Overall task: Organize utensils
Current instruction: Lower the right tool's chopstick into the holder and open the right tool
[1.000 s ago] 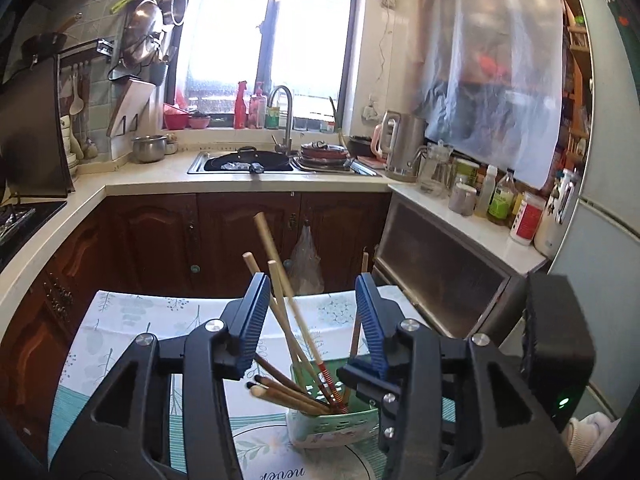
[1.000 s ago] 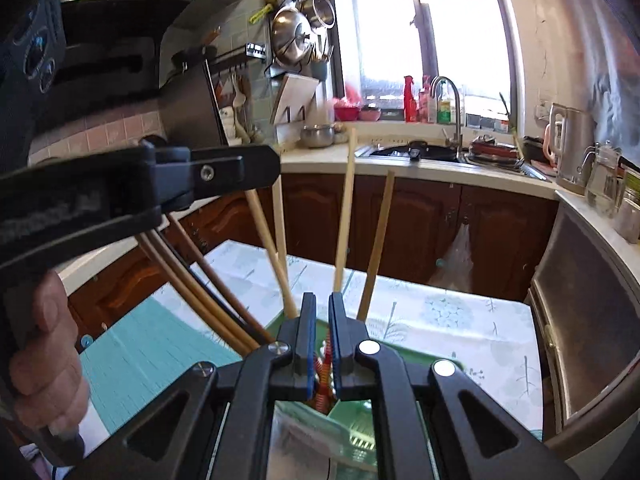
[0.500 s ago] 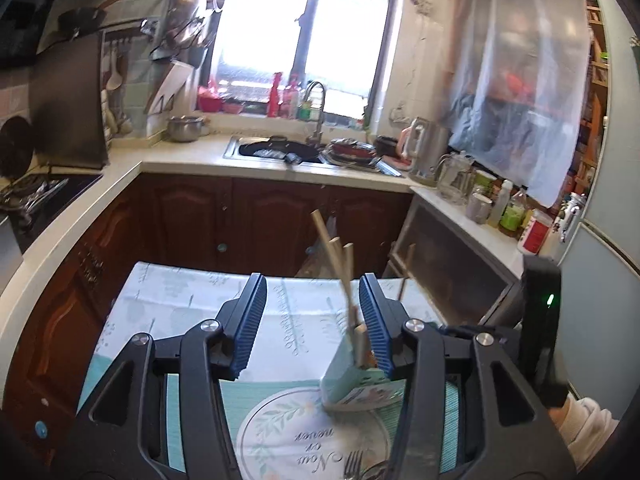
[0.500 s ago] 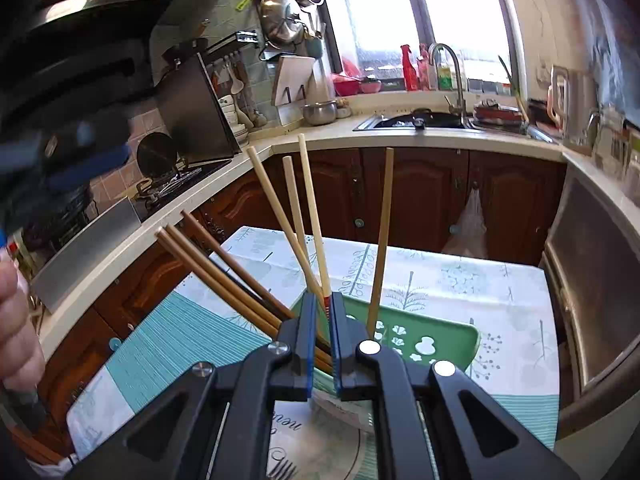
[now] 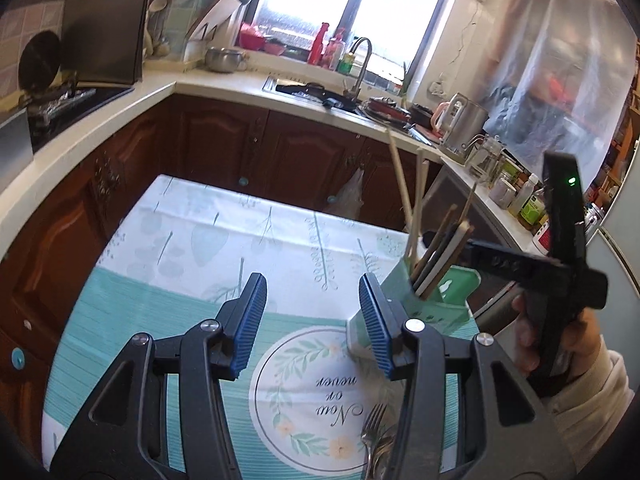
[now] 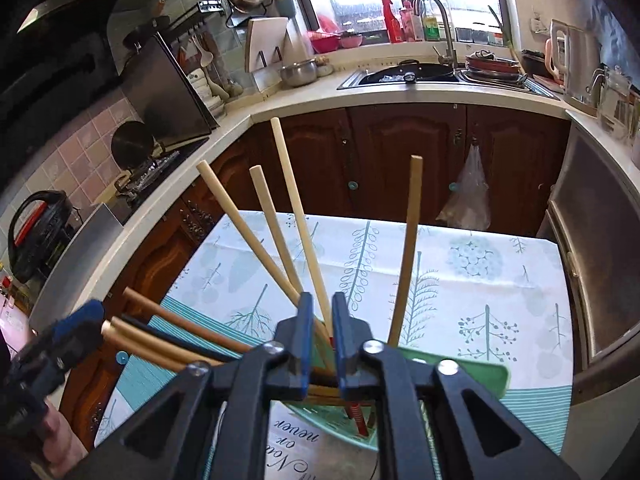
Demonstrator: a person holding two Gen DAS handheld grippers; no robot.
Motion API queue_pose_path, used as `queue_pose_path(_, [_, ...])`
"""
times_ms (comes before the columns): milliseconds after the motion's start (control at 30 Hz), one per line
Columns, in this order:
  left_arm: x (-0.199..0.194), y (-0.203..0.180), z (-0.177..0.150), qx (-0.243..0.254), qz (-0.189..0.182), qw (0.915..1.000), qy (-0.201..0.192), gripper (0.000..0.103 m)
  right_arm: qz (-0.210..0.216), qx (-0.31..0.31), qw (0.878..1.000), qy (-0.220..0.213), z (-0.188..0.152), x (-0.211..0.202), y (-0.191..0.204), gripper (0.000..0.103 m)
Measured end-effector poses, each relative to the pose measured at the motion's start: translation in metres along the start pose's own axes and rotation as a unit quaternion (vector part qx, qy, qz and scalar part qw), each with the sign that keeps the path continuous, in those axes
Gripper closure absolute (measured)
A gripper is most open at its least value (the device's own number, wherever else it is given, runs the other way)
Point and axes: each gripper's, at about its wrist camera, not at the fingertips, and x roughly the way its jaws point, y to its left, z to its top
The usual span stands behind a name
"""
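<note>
Although most of the chopsticks (image 6: 280, 216) already stand fanned out in the green holder (image 5: 416, 308), I judge the job only partly done, because a fork (image 5: 370, 420) lies flat on the round placemat (image 5: 304, 380) near the bottom of my left view, with what looks like a second piece of cutlery under it that I cannot make out. My left gripper (image 5: 312, 320) hangs over the table (image 5: 200, 240) with its blue-padded fingers wide apart and nothing between them; the holder sits just to the right of its right finger, on the edge of the placemat. My right gripper (image 6: 322, 340) is right over the holder, its fingers drawn nearly together with only a narrow slit between them, and a pale chopstick runs up through that slit, so I read it as pinched, though the contact itself is hidden behind the pads. A red-handled utensil (image 6: 356, 412) shows low in the holder beneath the gripper. The pale sticks lean toward the far left, the darker ones (image 6: 168, 344) splay low to the left, and one stick (image 6: 408, 248) stands apart on the right. What remains, as I see it, is to let go of this stick inside the holder and then bring the fork and whatever lies with it off the placemat and into the holder.
</note>
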Motion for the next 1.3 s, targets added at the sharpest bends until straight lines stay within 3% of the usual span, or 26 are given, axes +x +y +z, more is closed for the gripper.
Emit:
queue_pose_path(167, [0.011,0.019,-0.021,-0.024,0.004,0.9994,0.024,0.058,0.004,-0.036,0.999,0.015,-0.005,-0.004,0.005,0.077])
queue_pose_path(500, [0.023,0.030,-0.035,-0.032,0.007,0.9987,0.040,0.058,0.001,-0.066,0.997,0.049,0.001,0.024,0.007,0.076])
queue_pose_path(833, [0.034,0.027,-0.045,-0.026,0.007,0.9979,0.058,0.058,0.073,-0.042,0.995,0.053,0.019,0.041,-0.009,0.076])
queue_pose_path(967, [0.038,0.023,-0.051,-0.021,0.007,0.9976,0.065,0.058,0.090,-0.035,0.995,0.034,0.016,0.040,-0.011,0.079])
queue_pose_path(1300, [0.036,0.012,-0.055,-0.005,0.002,0.9981,0.061,0.058,0.067,-0.034,0.995,-0.068,-0.007,-0.005,-0.018,0.089])
